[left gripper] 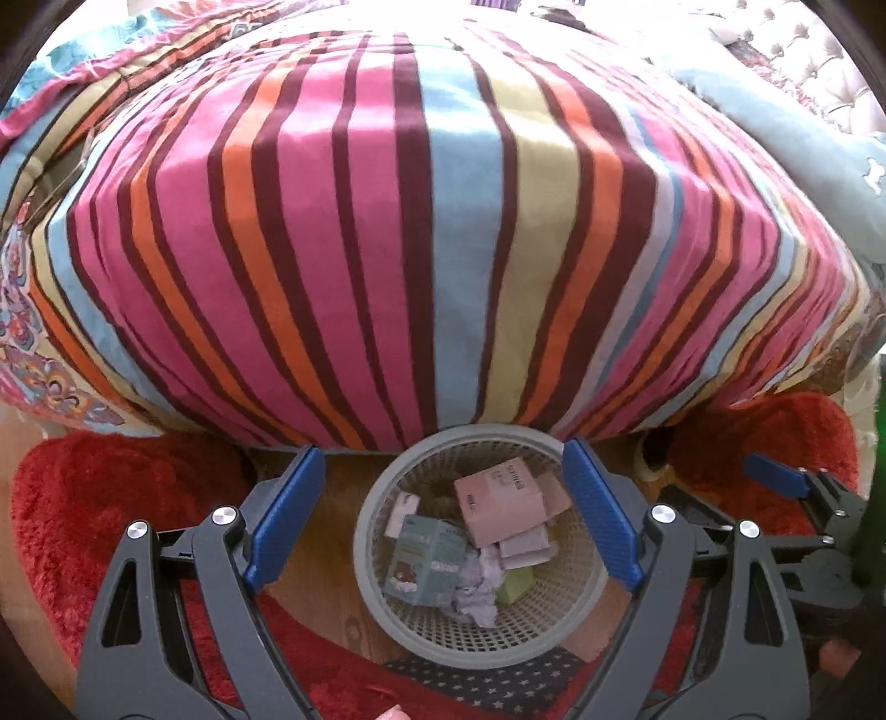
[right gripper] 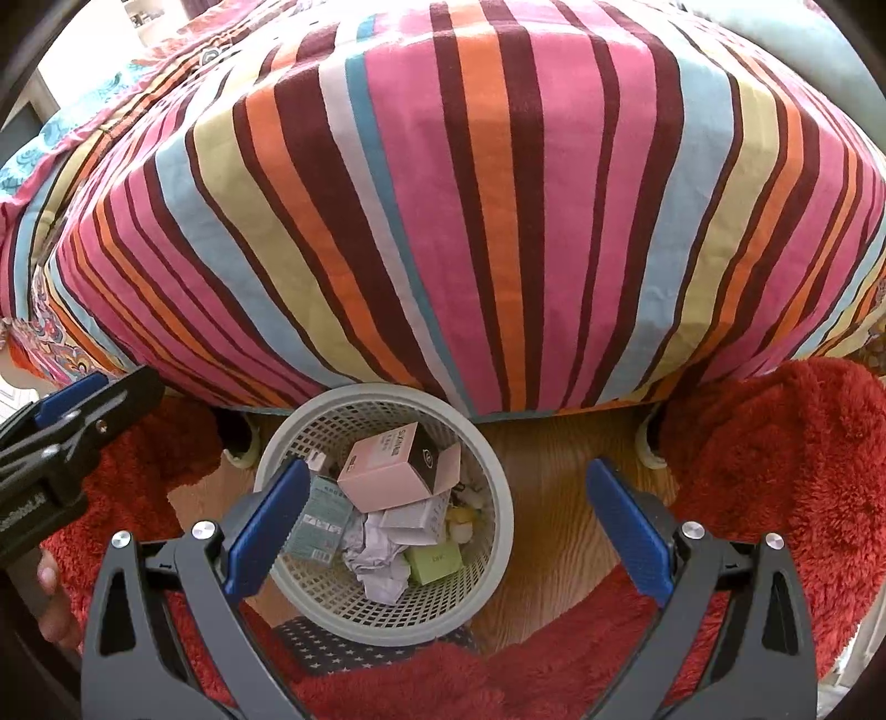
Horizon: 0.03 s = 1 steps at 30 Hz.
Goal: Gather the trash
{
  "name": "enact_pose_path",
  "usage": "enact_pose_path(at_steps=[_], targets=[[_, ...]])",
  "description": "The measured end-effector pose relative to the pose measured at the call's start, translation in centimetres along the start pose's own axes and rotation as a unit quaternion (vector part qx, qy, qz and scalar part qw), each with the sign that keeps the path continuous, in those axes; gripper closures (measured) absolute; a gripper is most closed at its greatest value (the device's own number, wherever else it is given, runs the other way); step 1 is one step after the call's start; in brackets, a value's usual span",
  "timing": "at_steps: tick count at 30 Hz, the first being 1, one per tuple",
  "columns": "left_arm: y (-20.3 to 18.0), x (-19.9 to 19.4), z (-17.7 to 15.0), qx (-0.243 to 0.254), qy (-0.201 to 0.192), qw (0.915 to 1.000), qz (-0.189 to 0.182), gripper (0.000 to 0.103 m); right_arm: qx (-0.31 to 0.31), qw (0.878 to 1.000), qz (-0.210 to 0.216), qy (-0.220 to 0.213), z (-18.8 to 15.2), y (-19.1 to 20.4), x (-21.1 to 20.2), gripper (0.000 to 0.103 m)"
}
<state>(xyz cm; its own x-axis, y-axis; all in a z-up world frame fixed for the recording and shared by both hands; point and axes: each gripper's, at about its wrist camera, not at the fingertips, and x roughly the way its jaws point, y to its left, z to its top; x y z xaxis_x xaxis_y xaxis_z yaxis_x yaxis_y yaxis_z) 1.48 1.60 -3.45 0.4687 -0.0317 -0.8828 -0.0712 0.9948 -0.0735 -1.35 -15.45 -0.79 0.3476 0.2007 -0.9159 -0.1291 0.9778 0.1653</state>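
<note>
Trash: pink box (left gripper: 501, 501), crumpled paper (left gripper: 477, 587) fill the grey basket (left gripper: 365, 545); both grippers (left gripper: 443, 515) (right gripper: 443, 531) wide open, empty.

Home bedroom, seen from both wrist views; bed (left gripper: 415, 232) w/ multicolour striped sheet fills upper frame, paisley-print quilt (left gripper: 33, 332) bunched at its left edge, grey-blue blanket (left gripper: 803, 149) and tufted headboard (left gripper: 803, 50) at upper right; wood-look floor (right gripper: 554, 498) below, partly covered by shaggy red rugs (right gripper: 775, 471); small grey lattice wastebasket (right gripper: 498, 531) stands on floor just beside bed edge, holding household packaging, e.g. pink carton (right gripper: 387, 471) and crumpled paper (right gripper: 376, 559); soft furnishings and domestic clutter indicate private dwelling.
</note>
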Motion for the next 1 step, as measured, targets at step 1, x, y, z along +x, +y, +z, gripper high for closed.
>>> enact_pose_path(at_steps=[1], targets=[[-0.06, 0.04, -0.08, 0.004, -0.001, 1.0, 0.007, 0.018, 0.0, 1.0, 0.0, 0.001, 0.02, -0.04, 0.0, 0.007]])
